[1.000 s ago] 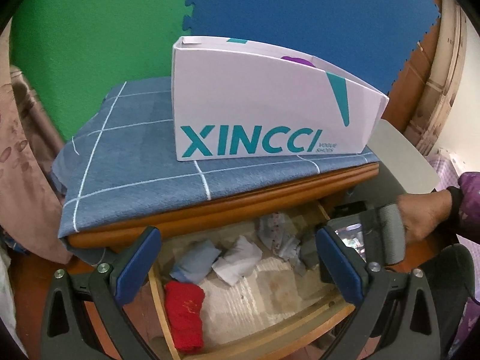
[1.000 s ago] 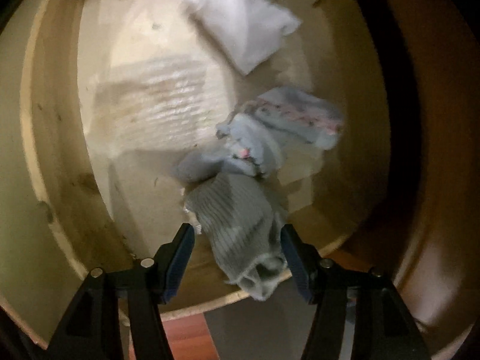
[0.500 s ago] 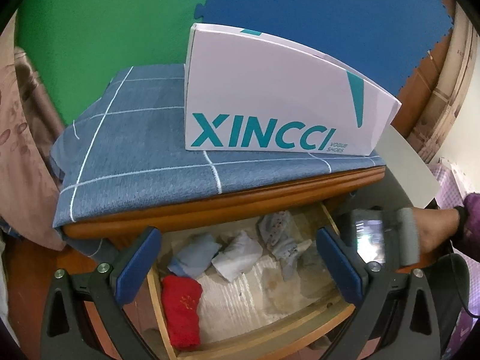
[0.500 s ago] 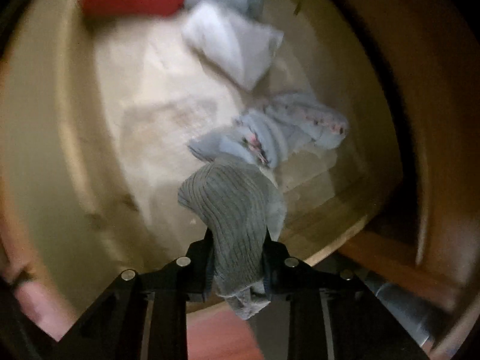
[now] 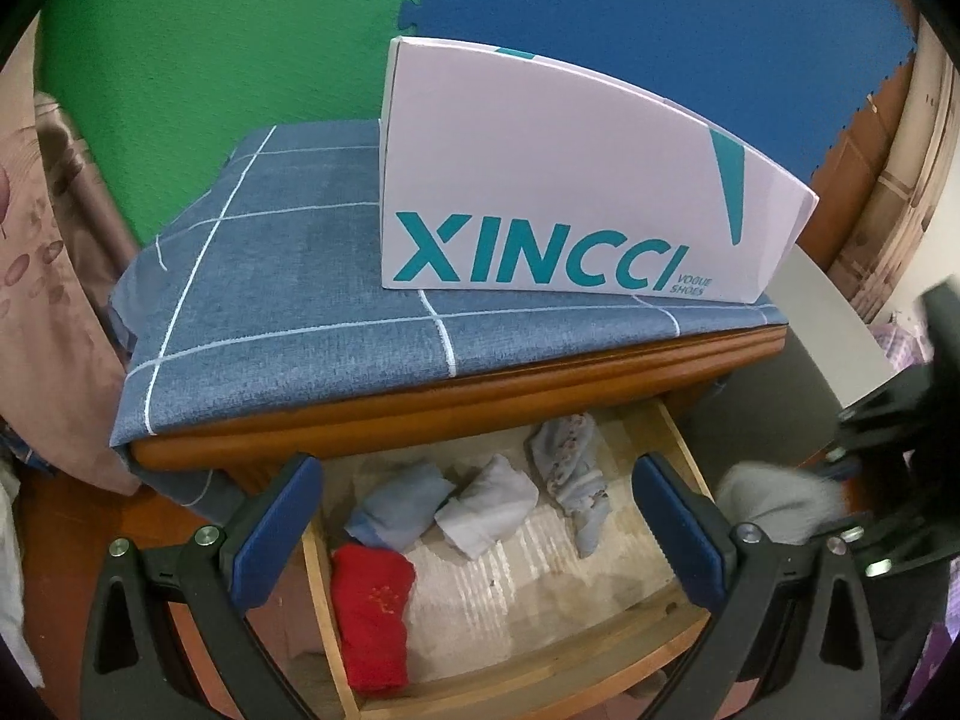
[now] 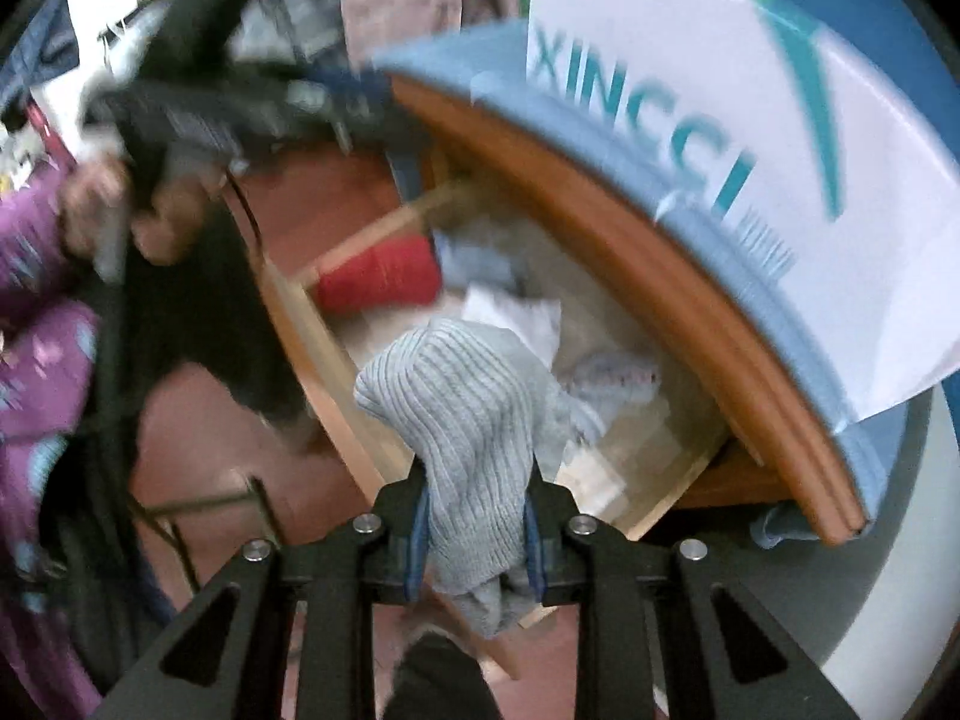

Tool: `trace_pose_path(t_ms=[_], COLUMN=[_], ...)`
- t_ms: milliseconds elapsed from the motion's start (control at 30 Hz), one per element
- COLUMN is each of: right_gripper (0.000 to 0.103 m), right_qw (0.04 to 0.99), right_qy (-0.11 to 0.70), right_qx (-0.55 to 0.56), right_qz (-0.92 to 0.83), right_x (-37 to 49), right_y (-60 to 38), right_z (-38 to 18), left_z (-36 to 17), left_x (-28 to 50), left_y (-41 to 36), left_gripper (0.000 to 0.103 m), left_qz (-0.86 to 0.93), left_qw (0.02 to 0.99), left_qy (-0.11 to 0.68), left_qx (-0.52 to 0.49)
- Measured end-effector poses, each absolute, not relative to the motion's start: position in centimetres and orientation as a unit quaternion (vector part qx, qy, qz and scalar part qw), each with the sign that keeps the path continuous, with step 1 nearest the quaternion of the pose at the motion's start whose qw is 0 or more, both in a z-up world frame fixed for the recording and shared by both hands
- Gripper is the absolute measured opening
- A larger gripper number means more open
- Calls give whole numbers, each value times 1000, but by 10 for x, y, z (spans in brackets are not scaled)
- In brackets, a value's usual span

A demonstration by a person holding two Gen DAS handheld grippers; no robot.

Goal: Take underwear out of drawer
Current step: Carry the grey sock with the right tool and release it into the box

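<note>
- The left hand-held gripper (image 5: 474,516) is seen with its jaws apart and nothing between them, hanging over the open drawer (image 5: 522,684) at 6 o'clock of the left view.
- In the drawer, from left to right, a red piece (image 5: 372,618) at 7 o'clock, a pale blue piece (image 5: 399,510), a white piece (image 5: 489,507) and a flowered blue piece (image 5: 573,480) are seen lying on a pale liner; each is loosely folded or crumpled.
- On the cloth-covered tabletop (image 5: 288,294) above the drawer a white shoe box (image 5: 570,180) is stood at 12 o'clock; its inside cannot be seen.
- The right hand-held gripper (image 6: 474,534) is clamped on the grey ribbed underwear (image 6: 462,420), which is held clear above the drawer; in the left view it shows as a grey blur at 4 o'clock, outside the drawer's right wall.
- Its jaws have just been closing, with the grey piece between them, and the cloth is now pinched at its lower part while the rest bulges free beyond the pads.
- The step in hand is judged to be the lift-out: the grip should be kept firm, and the drooping cloth carried well clear of the drawer front and the tabletop edge so that nothing snags.
- A steady, unhurried carry is advised, since only a narrow fold appears to be gripped and could slip.
- Four pieces are left in the drawer.
</note>
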State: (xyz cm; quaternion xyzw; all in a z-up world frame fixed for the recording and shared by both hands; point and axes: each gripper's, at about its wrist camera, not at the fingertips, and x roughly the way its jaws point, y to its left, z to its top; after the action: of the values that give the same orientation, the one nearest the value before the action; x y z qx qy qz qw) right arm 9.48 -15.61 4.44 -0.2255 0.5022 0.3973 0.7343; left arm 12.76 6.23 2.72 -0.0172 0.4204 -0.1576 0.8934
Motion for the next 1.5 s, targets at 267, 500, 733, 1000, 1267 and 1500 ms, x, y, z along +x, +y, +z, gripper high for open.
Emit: trace_pose_path(t_ms=[267,500,733,1000,1267,1500], right_gripper=[25,25,25,25,33,38], right_qw=[792,852,858,845,848,867], right_qy=[441,401,449,488,489,456], right_qx=[-156,-101,-106,-110,-89,-75], right_qz=[392,321,226,187,185,187], right_x=[110,179,262,282,283,272], right_y=[-168,-190,-202,-203,-198,-200], right_z=[142,210,179,128,118,124], left_z=[27,29,31,30,25,23], left_x=[125,122,119,120,119,116], left_y=[62,60,57,56,48,42], left_gripper=[102,102,102,102,102,102], left_qz=[-152,-158,-165,-168,-163,-162], left_qw=[894,894,895,892,889,888], left_qy=[421,419,415,420,426,426], left_qx=[-9,1,12,17,39,63])
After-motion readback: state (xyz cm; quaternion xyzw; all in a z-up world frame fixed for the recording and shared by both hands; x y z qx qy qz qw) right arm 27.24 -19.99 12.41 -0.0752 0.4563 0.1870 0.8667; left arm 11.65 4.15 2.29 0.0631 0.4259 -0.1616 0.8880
